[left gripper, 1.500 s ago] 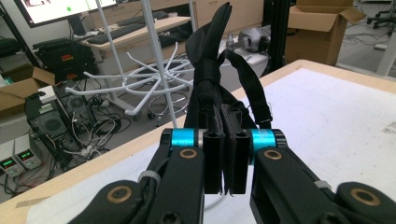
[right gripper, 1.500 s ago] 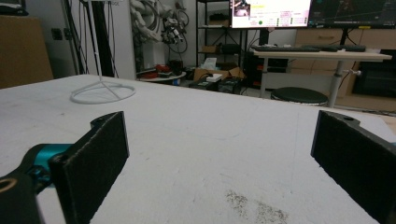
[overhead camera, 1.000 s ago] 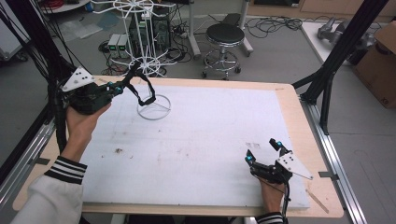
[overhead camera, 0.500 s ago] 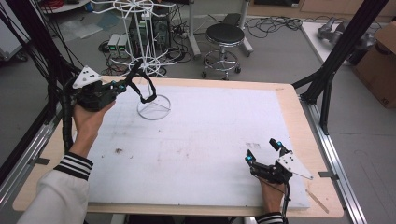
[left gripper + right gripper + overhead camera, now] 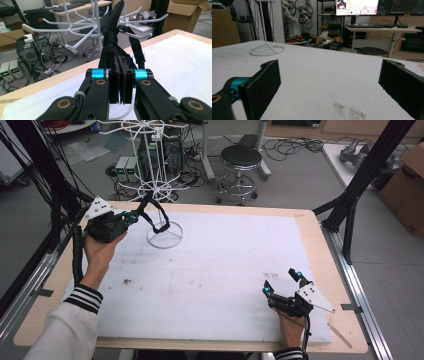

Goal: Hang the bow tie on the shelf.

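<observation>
Left fingers: the left gripper (image 5: 121,85) has its two black pads pressed together on a black strap (image 5: 112,47), with no gap showing between them in the left gripper view.
Strap: it rises out of the closed pads as a thick folded band, and a second thinner length hangs just to the side; in the high view the strap (image 5: 150,212) loops from the pad tips toward the white wire rack (image 5: 150,180).
Strap's place: at the far left part of the tabletop (image 5: 225,265), lifted off the surface, just above the rack's ring base (image 5: 164,238).
Rack: a white stand with a thin pole and curved hook arms (image 5: 62,27); its round base sits on the tabletop near the far left corner, and the strap crosses in front of the pole and hooks. Whether the strap touches a hook I cannot tell.
Left hand: it wraps the gripper body (image 5: 107,225) near the left edge, striped cuff behind it.
Right fingers: the right gripper (image 5: 329,75) stands wide apart, nothing between the pads, bare white surface between them.
Right gripper's place: low near the front right corner (image 5: 285,292), well apart from the strap and rack, pointing across the tabletop toward the ring base (image 5: 267,50).
</observation>
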A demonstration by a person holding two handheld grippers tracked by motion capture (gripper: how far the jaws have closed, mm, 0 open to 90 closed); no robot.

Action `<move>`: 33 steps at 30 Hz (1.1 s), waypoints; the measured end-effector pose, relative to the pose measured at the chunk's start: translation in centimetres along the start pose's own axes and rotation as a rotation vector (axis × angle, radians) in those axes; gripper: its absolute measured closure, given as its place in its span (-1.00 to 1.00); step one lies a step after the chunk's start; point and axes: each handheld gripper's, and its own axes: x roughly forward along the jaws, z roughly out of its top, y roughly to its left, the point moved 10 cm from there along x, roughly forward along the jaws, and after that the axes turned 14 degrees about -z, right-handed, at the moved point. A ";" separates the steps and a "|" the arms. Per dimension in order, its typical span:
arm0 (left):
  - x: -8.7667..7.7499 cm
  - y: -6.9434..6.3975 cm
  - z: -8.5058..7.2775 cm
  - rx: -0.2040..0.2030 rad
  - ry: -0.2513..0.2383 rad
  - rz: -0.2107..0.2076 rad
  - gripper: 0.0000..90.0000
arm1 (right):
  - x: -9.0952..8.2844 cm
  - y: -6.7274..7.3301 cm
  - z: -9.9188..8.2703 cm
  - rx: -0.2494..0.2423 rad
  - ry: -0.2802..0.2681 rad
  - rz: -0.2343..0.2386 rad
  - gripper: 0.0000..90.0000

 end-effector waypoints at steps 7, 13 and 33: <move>0.0 -0.1 -0.2 -0.004 0.002 -0.003 0.92 | 0.0 0.0 0.0 0.000 -0.002 0.001 -0.93; -0.2 0.3 -0.9 -0.041 -0.004 0.035 0.49 | 0.0 0.0 0.0 0.002 0.002 -0.001 -0.93; -3.1 -1.3 -3.0 0.010 -0.094 -0.085 -0.74 | 0.0 0.0 0.0 -0.001 0.000 0.000 -0.93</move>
